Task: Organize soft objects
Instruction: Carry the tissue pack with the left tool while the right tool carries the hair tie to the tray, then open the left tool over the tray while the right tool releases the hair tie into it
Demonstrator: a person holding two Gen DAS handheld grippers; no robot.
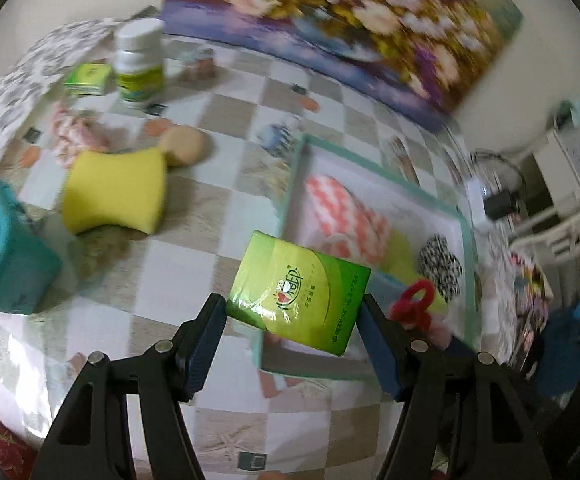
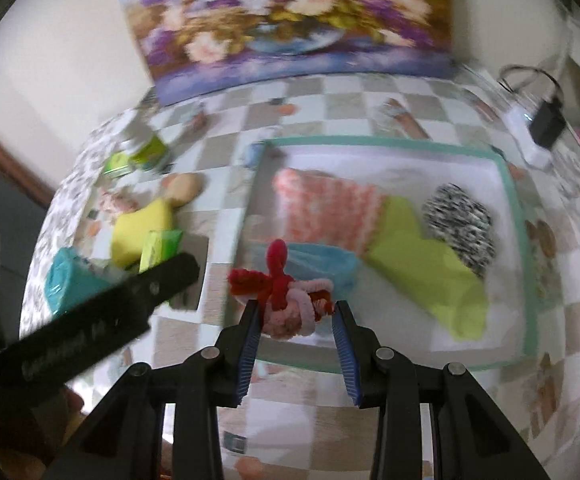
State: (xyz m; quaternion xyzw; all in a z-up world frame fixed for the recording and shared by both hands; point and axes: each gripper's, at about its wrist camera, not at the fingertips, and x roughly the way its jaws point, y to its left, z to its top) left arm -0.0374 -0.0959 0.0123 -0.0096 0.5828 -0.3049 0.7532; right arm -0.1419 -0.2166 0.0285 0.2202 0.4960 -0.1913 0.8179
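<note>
Your left gripper (image 1: pixel 293 312) is clamped on the green tissue pack (image 1: pixel 298 293), lifted over the near left corner of the teal-rimmed tray (image 1: pixel 294 184). Your right gripper (image 2: pixel 295 312) pinches a red and pink fuzzy bundle (image 2: pixel 286 300) above the tray's near edge. Inside the tray lie a pink checked cloth (image 2: pixel 325 208), a lime cloth (image 2: pixel 433 272) and a black-and-white pouf (image 2: pixel 459 228). Left of the tray, on the checkered table (image 1: pixel 218 208), sit a yellow sponge (image 1: pixel 116 192), a teal pack (image 1: pixel 4 248) and a white bottle (image 1: pixel 138 64).
</note>
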